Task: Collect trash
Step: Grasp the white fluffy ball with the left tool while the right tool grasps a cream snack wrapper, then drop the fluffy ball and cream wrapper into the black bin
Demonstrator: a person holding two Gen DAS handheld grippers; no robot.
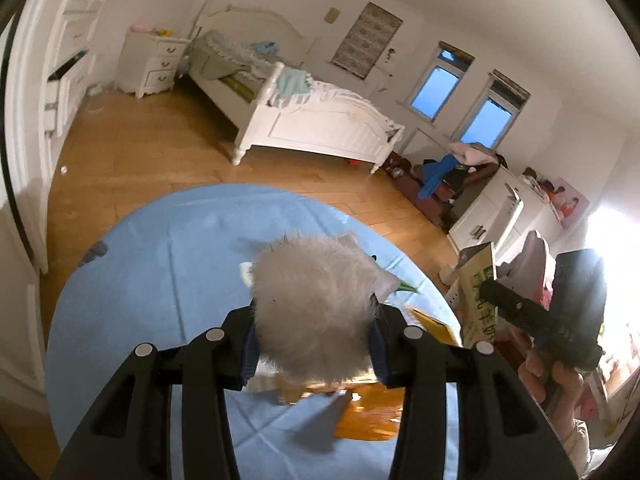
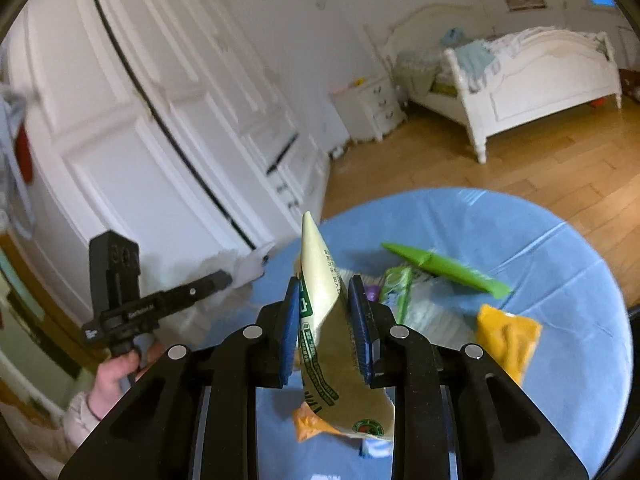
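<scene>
My left gripper [image 1: 314,320] is shut on a grey fluffy ball [image 1: 312,312] and holds it above the round table with a light blue cloth [image 1: 160,280]. My right gripper [image 2: 326,312] is shut on a cream and green paper packet [image 2: 320,276], held upright above the same table [image 2: 560,340]. On the table lie a green sheath-like piece [image 2: 444,266], a green wrapper [image 2: 396,286], a yellow wrapper [image 2: 506,336] and an orange scrap [image 2: 310,422]. The packet [image 1: 478,292] and right gripper also show at the right of the left wrist view.
A white bed [image 1: 320,120] and white nightstand [image 1: 156,64] stand across the wooden floor [image 1: 132,160]. White wardrobe doors [image 2: 140,120] are to the left. A white dresser [image 1: 500,208] and piled clothes [image 1: 452,168] are at the right.
</scene>
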